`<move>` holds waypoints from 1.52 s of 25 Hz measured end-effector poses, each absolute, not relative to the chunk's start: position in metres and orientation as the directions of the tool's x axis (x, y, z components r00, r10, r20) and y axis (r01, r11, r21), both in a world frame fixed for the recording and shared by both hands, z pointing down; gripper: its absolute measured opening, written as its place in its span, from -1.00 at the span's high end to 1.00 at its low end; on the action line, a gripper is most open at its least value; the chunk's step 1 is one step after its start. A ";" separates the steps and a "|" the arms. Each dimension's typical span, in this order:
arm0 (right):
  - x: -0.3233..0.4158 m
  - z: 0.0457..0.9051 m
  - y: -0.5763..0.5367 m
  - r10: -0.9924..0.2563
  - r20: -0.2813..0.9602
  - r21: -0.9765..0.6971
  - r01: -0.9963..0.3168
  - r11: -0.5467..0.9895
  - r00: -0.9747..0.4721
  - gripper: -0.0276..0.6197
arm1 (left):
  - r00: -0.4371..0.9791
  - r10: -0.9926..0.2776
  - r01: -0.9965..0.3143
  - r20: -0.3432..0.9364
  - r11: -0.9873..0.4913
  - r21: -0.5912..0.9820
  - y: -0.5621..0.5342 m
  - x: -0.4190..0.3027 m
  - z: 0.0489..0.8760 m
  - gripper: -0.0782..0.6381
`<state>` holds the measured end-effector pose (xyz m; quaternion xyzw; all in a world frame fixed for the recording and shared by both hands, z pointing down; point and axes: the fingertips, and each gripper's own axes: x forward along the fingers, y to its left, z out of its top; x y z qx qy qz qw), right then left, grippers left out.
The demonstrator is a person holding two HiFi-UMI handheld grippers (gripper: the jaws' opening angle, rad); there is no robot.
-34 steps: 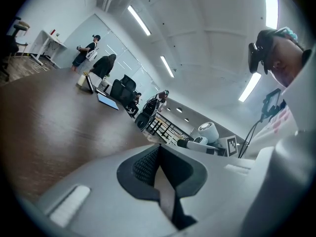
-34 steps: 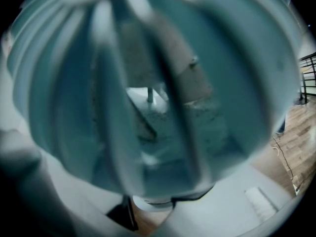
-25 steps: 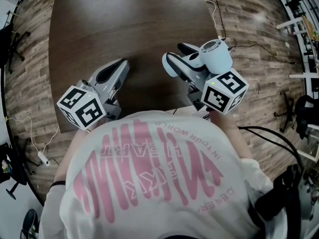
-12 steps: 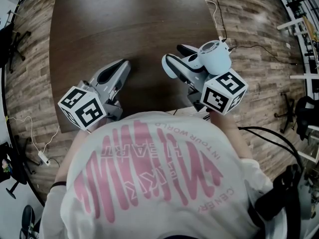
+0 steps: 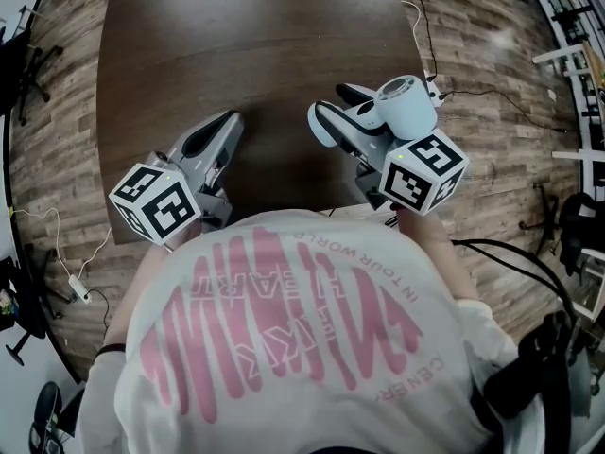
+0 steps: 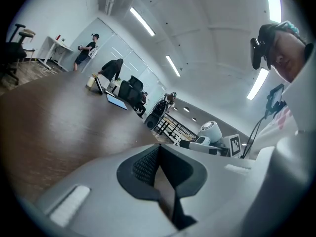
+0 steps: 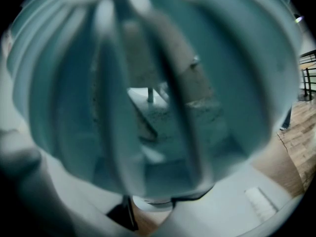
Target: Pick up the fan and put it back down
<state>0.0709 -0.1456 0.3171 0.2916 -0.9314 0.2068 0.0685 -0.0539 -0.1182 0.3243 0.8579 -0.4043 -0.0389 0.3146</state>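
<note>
Head view: the right gripper [image 5: 337, 108] clamps a white fan [image 5: 407, 106] at the near right edge of the dark table [image 5: 246, 36], with the left gripper [image 5: 221, 129] well to its left.

Left gripper view: its jaws are pressed together, empty.

Right gripper view: the fan's blurred grille fills the frame, gripped between wide-set jaws.

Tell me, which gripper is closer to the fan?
Right. The right gripper holds the fan in its jaws; the left gripper is off to the fan's left, over the table, not touching it.
</note>
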 end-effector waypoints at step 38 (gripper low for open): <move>0.036 0.434 -0.188 -0.405 0.435 -0.408 -0.577 0.708 -0.805 0.28 | 0.486 -0.820 -0.767 0.302 -0.234 0.598 -0.102 -0.127 0.363 0.74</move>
